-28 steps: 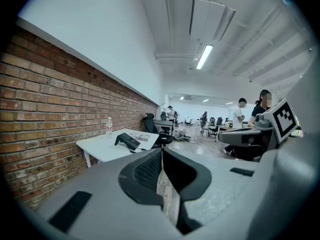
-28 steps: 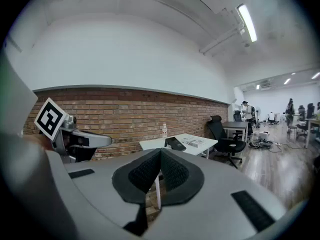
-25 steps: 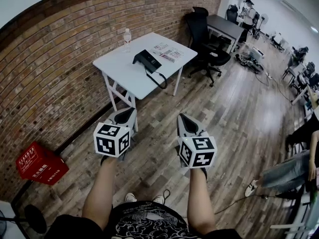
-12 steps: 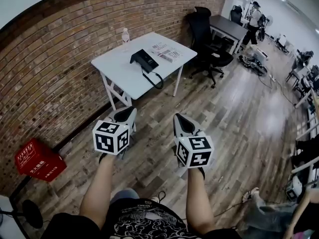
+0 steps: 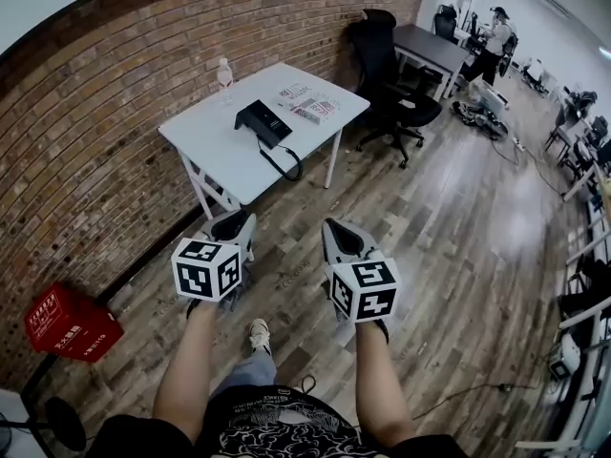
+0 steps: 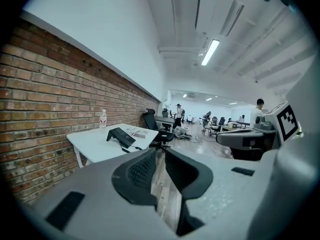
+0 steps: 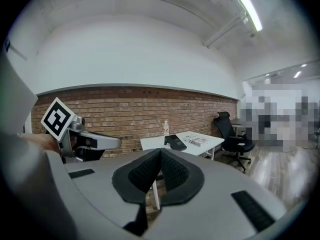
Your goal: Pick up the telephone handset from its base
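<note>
The left tongs (image 5: 235,228) are opening on nothing, the right tongs (image 5: 338,238) are together and empty, and the phone (image 5: 263,121) on the far desk (image 5: 208,151) is too small for detail.

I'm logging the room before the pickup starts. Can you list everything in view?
table: one, white, against the brick wall
telephone: one, black, on the table, cord hanging over the edge
water bottle: one, clear, table's far corner by the wall
printed sheets: a few, white, beyond the telephone
office chair: one, black, beside the table
crate: one, red, on the wooden floor by the wall
left gripper: one, grey, jaws opening, empty
right gripper: one, grey, jaws together, empty
</note>
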Tool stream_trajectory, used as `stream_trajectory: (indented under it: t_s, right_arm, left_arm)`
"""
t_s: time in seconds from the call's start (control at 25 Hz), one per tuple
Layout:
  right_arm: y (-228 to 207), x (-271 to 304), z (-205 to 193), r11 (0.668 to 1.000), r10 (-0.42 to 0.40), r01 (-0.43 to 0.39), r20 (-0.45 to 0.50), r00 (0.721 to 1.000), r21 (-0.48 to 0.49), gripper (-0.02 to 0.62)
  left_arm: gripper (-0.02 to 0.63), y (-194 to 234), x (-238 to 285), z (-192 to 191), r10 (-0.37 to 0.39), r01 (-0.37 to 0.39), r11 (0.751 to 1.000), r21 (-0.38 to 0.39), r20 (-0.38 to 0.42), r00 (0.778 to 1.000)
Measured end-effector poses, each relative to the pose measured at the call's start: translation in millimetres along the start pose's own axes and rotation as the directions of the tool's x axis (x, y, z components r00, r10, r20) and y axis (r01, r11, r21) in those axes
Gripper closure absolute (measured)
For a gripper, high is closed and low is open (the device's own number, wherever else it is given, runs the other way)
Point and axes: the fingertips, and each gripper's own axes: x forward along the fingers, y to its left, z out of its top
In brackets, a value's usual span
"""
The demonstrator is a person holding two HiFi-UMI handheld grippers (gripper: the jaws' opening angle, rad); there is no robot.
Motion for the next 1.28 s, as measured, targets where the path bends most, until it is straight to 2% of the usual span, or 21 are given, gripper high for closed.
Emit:
stream_trajectory:
  t_s: [0.24,0.84,1.28]
  right_arm:
    - [-23.4,57.8,9.1,1.0,-0.012,0.012,-0.023,1.0,-0.009,0.595]
    - [-54.2,217.8,60.6,0.998,-0.047,0.045,-0.055,0.997,-0.033,0.595]
    - [-71.3,289.6,72.9,0.997,-0.072,0.071,-0.058,0.996,-0.027,0.595]
  left_arm:
    - [0.54,40.7,51.9,11.5,-0.013,0.013,1.0,-0.029,-0.006,1.0]
    - [0.468,166.6,165.1,56.4,-0.061,0.057,0.992,-0.112,-0.029,0.998]
    - [0.383,215.9,230.1,53.3,-0.133,0.116,0.974,-0.195,-0.074,0.988]
